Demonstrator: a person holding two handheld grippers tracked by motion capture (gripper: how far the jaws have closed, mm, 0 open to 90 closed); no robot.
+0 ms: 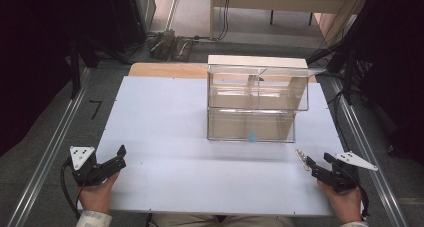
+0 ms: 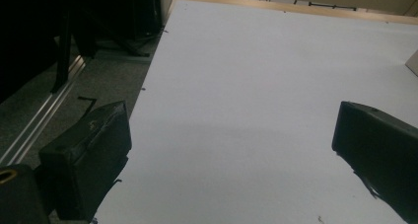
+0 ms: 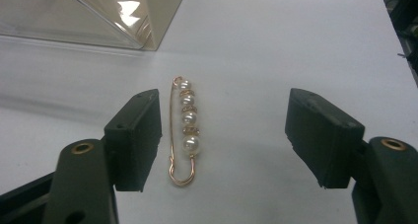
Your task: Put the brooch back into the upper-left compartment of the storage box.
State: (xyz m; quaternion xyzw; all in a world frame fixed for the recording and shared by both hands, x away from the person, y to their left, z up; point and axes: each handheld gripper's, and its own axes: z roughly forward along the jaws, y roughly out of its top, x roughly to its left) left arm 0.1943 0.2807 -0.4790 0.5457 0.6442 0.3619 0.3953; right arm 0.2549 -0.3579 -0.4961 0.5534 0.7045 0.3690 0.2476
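Nearest the person, two hands came in from the bottom of the high view, each holding a black two-jaw gripper at a near corner of the white table (image 1: 165, 137). The left gripper (image 1: 118, 156) sat at the near left edge, its jaws spread wide with nothing but bare tabletop between them, as the left gripper view (image 2: 231, 140) also showed. The right gripper (image 1: 314, 162) sat at the near right edge, pointing inward and away from the person. In the right gripper view (image 3: 224, 130) its jaws stood apart, not pressing on anything, with a gold safety-pin brooch (image 3: 183, 130) lying flat on the table between them. The brooch carried a row of pearls along one bar and lay lengthwise, much closer to the left-hand jaw in that view, just beside it; whether it touched that pad could not be told. From above, the brooch (image 1: 301, 158) lay just ahead of the right gripper's jaw tips. Farther off, past the middle of the table, stood a clear plastic two-tier box (image 1: 255, 99), its corner (image 3: 123, 17) showing beyond the brooch. A small blue thing (image 1: 252, 136) sat in the box's lower tier, near its front wall.
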